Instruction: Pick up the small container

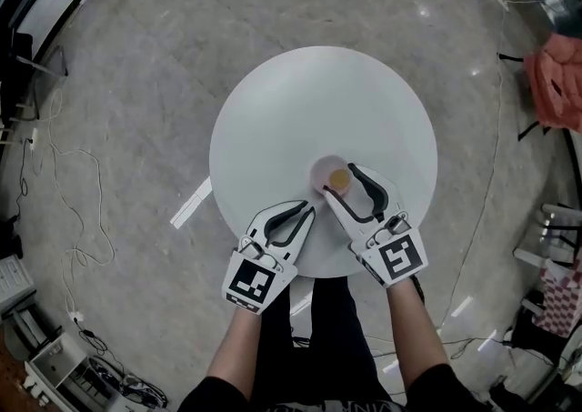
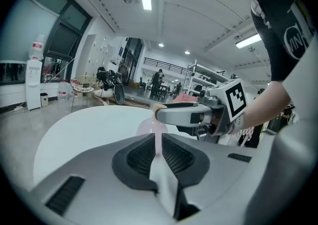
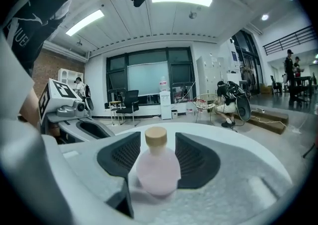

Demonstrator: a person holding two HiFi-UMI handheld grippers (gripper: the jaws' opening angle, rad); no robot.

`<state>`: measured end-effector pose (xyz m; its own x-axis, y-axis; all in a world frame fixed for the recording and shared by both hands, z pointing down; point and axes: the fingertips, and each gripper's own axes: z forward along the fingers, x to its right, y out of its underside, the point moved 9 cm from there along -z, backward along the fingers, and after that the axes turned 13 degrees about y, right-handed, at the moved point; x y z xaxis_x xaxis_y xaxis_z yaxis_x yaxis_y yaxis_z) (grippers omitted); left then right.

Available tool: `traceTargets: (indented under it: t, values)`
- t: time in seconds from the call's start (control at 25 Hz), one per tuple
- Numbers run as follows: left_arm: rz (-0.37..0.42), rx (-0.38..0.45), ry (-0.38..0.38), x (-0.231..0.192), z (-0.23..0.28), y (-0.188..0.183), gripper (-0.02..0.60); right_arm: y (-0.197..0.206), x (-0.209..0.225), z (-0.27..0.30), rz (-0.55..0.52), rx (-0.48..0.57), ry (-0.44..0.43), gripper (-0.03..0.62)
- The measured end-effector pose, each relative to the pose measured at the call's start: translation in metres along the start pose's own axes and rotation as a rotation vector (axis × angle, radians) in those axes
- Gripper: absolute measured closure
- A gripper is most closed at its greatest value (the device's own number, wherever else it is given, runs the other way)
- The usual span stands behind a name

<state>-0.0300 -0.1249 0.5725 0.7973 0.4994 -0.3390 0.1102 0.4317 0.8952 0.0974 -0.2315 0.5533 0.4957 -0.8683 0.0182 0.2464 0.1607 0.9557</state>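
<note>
The small container (image 1: 329, 177) is a round pink bottle with a tan cap, standing upright on the white round table (image 1: 300, 101) near its front edge. My right gripper (image 1: 340, 180) is open, with the container (image 3: 158, 169) between its two dark pads (image 3: 195, 158); I see no pad pressing on it. To its left my left gripper (image 1: 307, 210) rests low over the table, shut with nothing in it. In the left gripper view the shut gripper (image 2: 159, 152) points toward the pink container (image 2: 148, 126), with the right gripper (image 2: 191, 114) just beyond.
The table's front rim (image 1: 309, 272) lies just under both grippers, with the person's legs below it. On the floor are cables (image 1: 73, 210) at the left and a white strip (image 1: 189, 204). A red cloth (image 1: 556, 83) hangs at the right.
</note>
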Motion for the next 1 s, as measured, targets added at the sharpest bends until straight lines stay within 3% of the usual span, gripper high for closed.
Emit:
traceTargets:
  t: [0.52,1.0]
  values:
    - [0.011,0.023,-0.011,-0.007,0.005,-0.005,0.558,0.002,-0.005,0.027,-0.023,0.037,0.033,0.395]
    - [0.02,0.059,-0.044,-0.02,0.003,-0.008,0.558,0.006,-0.009,0.024,-0.065,0.049,0.076,0.465]
